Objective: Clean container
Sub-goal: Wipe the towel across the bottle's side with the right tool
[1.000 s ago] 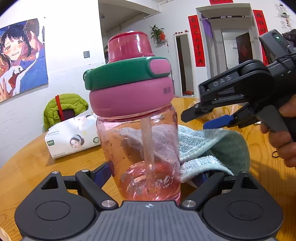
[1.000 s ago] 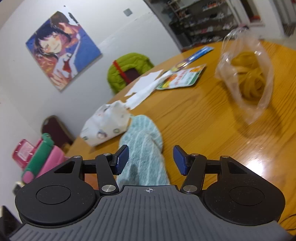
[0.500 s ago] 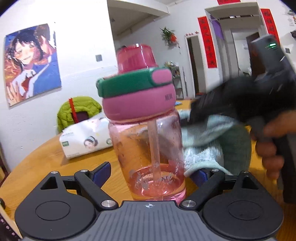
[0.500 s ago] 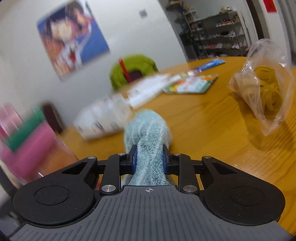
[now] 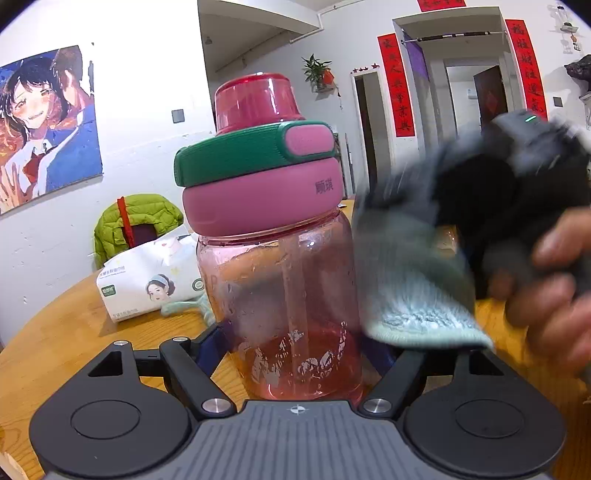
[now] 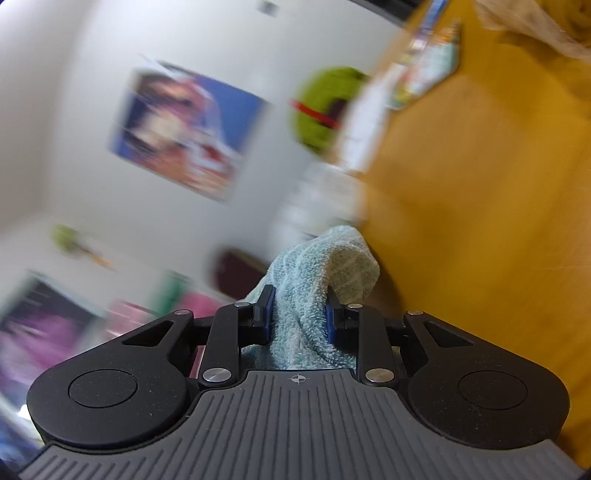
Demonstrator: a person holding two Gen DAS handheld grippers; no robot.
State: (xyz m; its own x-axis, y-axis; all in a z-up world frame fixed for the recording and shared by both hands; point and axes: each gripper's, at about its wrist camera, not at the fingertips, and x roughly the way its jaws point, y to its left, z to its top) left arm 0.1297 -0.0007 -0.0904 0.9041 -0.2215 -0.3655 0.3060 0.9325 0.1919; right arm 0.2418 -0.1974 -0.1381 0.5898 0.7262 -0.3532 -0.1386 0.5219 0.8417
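Observation:
A pink transparent bottle (image 5: 284, 295) with a pink and green lid and an inner straw stands upright between the jaws of my left gripper (image 5: 295, 350), which is shut on its lower body. My right gripper (image 6: 298, 314) is shut on a light blue towel (image 6: 314, 288). In the left wrist view the towel (image 5: 410, 288) hangs lifted off the table, just right of the bottle, under the blurred right gripper (image 5: 491, 206) and the hand. The bottle shows only as a pink and green blur (image 6: 162, 306) in the right wrist view.
A round wooden table (image 5: 48, 354) holds a white tissue pack (image 5: 147, 280) behind the bottle on the left. A green jacket (image 5: 136, 225) hangs on a chair beyond it. A plastic bag (image 6: 535, 26) and leaflets (image 6: 421, 70) lie further across the table.
My right gripper closed on the towel, lifted it off the table and swung it toward the bottle's right side, tilting sharply. The left gripper kept hold of the bottle and brought it slightly closer.

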